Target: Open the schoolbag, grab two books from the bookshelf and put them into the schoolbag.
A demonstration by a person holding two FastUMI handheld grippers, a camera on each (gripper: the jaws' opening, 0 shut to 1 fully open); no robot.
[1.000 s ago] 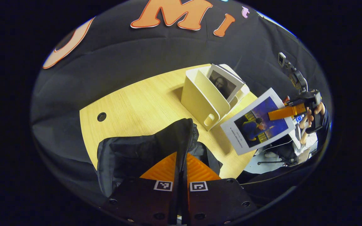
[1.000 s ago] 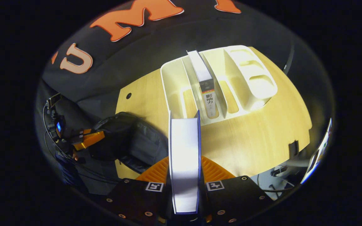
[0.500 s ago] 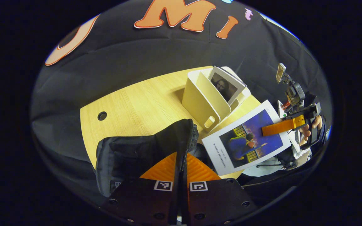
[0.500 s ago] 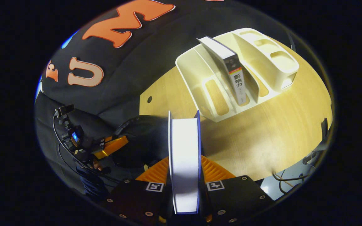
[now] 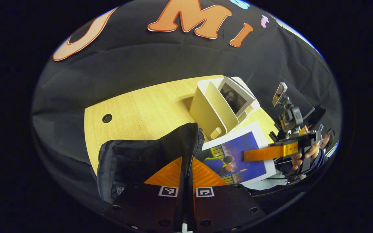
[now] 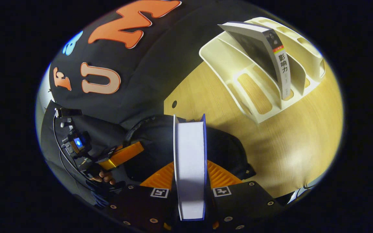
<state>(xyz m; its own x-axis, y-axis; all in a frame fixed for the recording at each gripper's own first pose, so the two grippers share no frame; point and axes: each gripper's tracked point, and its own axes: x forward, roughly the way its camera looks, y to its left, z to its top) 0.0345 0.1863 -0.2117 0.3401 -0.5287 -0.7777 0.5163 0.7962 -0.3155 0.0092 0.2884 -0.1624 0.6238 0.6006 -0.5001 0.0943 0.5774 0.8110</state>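
I am holding the black schoolbag (image 5: 141,158) by the zipped edge of its flap, which my left claw (image 5: 186,170) is pinching between both fingers with hardly any gap; the flap is standing up from the bag at the near corner of the wooden desk (image 5: 141,103). In the right gripper view the bag (image 6: 228,149) is lying just past my right claw (image 6: 190,176), and that same left claw (image 6: 126,153) is showing at the bag's far side with a hand (image 6: 104,177) under it.

My right claw is gripping the first book (image 6: 189,165), both fingers pressing on its covers, page edge facing the camera. In the left gripper view this book (image 5: 238,157), with its blue picture cover, is hanging beside the raised flap, partly over the desk's edge, with the right claw (image 5: 254,154) clamped on it.

The second book (image 6: 278,61) is leaning tilted in a slot of the cream bookshelf (image 6: 238,64), which is standing farther back on the desk, apart from the bag. In the left gripper view the bookshelf (image 5: 210,111) is sitting just behind the blue book.
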